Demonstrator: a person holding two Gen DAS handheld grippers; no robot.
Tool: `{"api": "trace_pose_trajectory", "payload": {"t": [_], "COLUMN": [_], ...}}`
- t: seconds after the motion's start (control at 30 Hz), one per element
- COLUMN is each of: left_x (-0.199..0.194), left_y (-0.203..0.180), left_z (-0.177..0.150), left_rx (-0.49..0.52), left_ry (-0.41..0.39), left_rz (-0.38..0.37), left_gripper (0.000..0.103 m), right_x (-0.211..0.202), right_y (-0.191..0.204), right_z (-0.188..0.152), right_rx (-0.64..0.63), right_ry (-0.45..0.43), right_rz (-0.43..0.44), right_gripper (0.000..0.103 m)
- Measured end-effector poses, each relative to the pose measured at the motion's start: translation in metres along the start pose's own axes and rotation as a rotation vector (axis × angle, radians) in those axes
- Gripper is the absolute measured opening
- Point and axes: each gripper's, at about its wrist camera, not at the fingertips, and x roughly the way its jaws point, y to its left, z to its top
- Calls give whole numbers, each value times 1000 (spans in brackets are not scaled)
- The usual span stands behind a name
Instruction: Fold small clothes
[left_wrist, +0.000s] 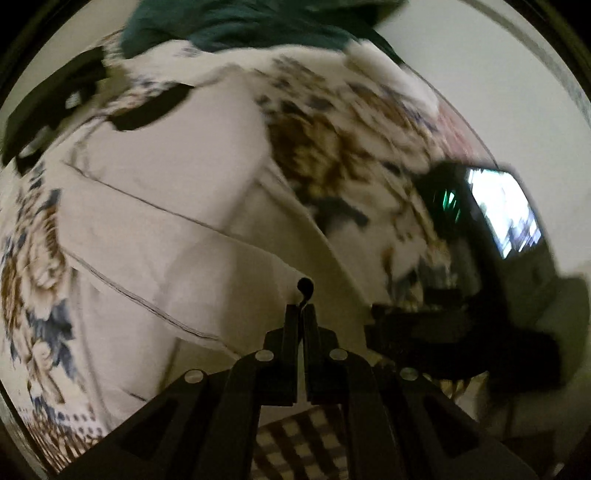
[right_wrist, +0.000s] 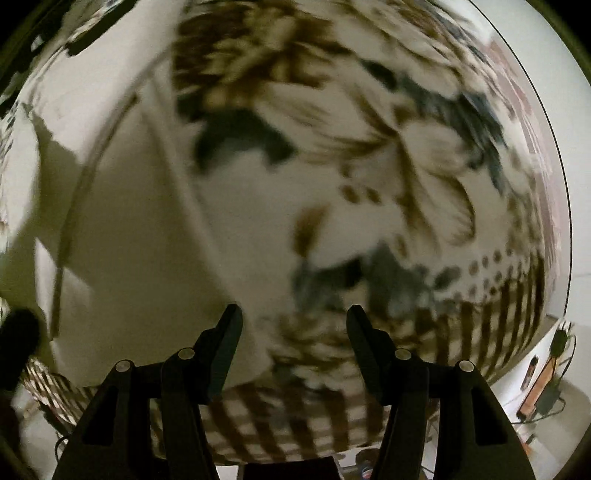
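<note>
A plain white garment (left_wrist: 155, 221) with dark stitched seams lies spread on a flower-printed bedspread (left_wrist: 332, 147). My left gripper (left_wrist: 300, 308) is shut on a corner of the white garment, and a small black loop or tag (left_wrist: 305, 285) shows just past its fingertips. In the right wrist view the white garment (right_wrist: 122, 221) lies at the left over the bedspread (right_wrist: 369, 166). My right gripper (right_wrist: 293, 314) is open and empty, close above the garment's edge. Both views are blurred by motion.
A dark green cloth (left_wrist: 240, 22) lies at the far side of the bed, with a black garment (left_wrist: 55, 99) at the far left. The other black gripper with a lit phone screen (left_wrist: 506, 210) is at the right. Cables and chargers (right_wrist: 550, 376) lie on the floor at the right.
</note>
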Motion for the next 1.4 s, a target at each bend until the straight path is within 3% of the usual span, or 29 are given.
{"api": "trace_pose_trajectory", "payload": {"t": [0.17, 0.27, 0.37, 0.43, 0.47, 0.5, 0.67, 0.83, 0.87, 0.9, 0.93, 0.97, 1.23, 1.4], "left_x": [26, 29, 17, 3, -3, -12, -28, -18, -15, -14, -12, -11, 14, 24], "left_y": [-21, -3, 22, 51, 65, 83, 166, 219, 224, 227, 230, 231, 220, 217], "left_z": [-6, -8, -13, -20, -23, -29, -67, -104, -111, -115, -119, -123, -137, -155], "left_rx": [39, -73, -137, -213, -250, -299, -503, -680, -706, -723, -740, -753, -751, -750], "left_ry": [76, 125, 130, 120, 113, 97, 103, 155, 164, 165, 166, 166, 189, 210], "left_rz": [-5, -72, -60, -41, -30, -15, 125, 179, 180, 171, 165, 169, 139, 112], "left_gripper": [3, 3, 9, 42, 75, 87, 87, 87, 87, 87, 87, 87, 87, 87], "right_x": [1, -1, -12, -24, -30, -34, -48, -38, -31, -29, -31, -34, -67, -76], "right_y": [-61, -86, -116, -146, -159, -168, -179, -165, -172, -181, -191, -195, -254, -298], "right_z": [-15, -26, -24, -21, -23, -22, -21, -7, -7, -7, -12, -13, -44, -49], "right_rx": [45, 69, 86, 98, 102, 102, 47, 12, 21, 36, 43, 43, 21, 35], "right_ry": [6, 5, -4, -14, -21, -24, -23, 54, 75, 75, 66, 65, 45, 94], "right_rz": [35, 78, 140, 178, 212, 245, 399, 396, 379, 370, 363, 359, 253, 321], "right_gripper": [61, 61, 61, 61, 61, 61, 61, 61, 51, 24, 12, 7, 5, 5]}}
